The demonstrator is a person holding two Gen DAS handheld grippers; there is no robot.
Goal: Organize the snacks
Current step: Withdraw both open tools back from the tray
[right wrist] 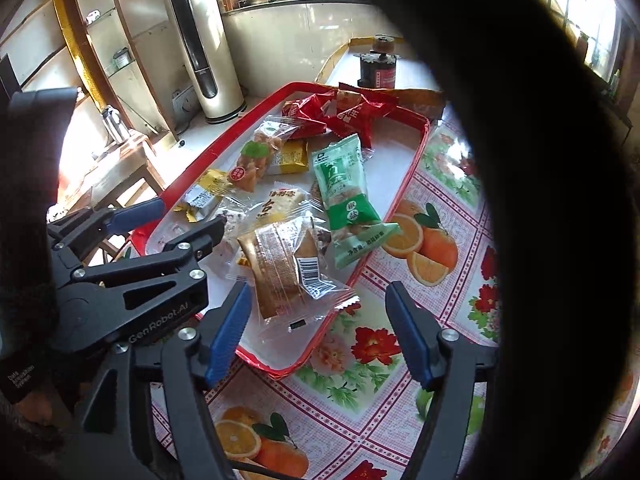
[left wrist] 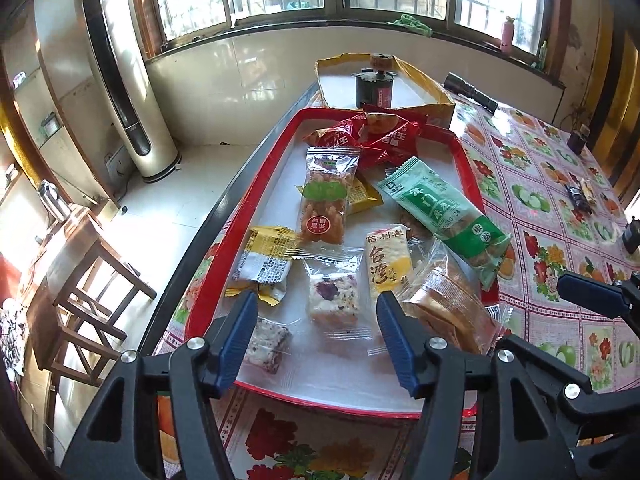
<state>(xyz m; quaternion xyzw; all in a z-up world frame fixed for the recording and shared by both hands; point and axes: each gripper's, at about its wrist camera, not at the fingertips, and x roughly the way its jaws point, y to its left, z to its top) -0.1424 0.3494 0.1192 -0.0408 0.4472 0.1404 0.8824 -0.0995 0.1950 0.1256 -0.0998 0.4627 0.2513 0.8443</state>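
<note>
Left gripper (left wrist: 316,320) jaws apart, nothing between, above a nougat packet (left wrist: 332,300) in the red tray (left wrist: 240,216). Right gripper (right wrist: 318,328) released at the tray's 5 o'clock corner; snacks heaped toward 12, green packet (left wrist: 444,212) overhanging at 3.

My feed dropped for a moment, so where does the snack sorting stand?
Done: the snacks sit in the red tray, though mixed and overlapping, with the red packets bunched at the far end. In hand: nothing; the left gripper and right gripper are open and empty. Left: the green packet overhangs the tray's edge, and small packets lie on the tablecloth.
</note>
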